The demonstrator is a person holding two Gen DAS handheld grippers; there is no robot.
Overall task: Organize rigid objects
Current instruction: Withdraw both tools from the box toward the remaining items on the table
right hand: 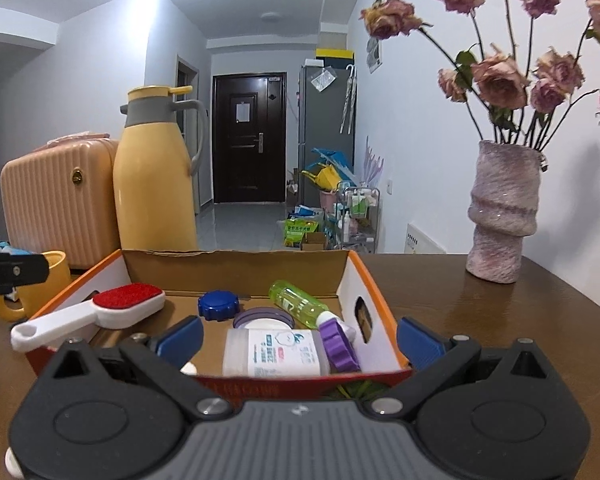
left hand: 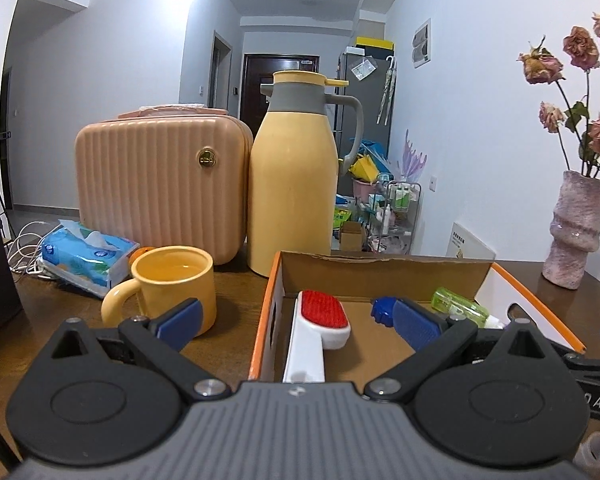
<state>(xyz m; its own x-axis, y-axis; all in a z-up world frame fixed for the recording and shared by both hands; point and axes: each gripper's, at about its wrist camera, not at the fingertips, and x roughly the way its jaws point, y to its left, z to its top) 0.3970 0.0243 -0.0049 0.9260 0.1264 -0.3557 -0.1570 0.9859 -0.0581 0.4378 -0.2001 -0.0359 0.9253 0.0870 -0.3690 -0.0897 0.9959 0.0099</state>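
While both grippers are held spread and empty, the left gripper (left hand: 300, 320) is seen over the cardboard box's (right hand: 352, 280) left wall and the right gripper (right hand: 300, 340) at its near edge. Inside, from left to right, are laid a lint brush (right hand: 112, 308), blue cap (right hand: 218, 306), white bottle (right hand: 276, 354) and green bottle (right hand: 300, 302).

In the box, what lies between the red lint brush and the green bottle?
The blue cap sits between the red lint brush and green bottle, near the back wall of the box; the right wrist view shows it.
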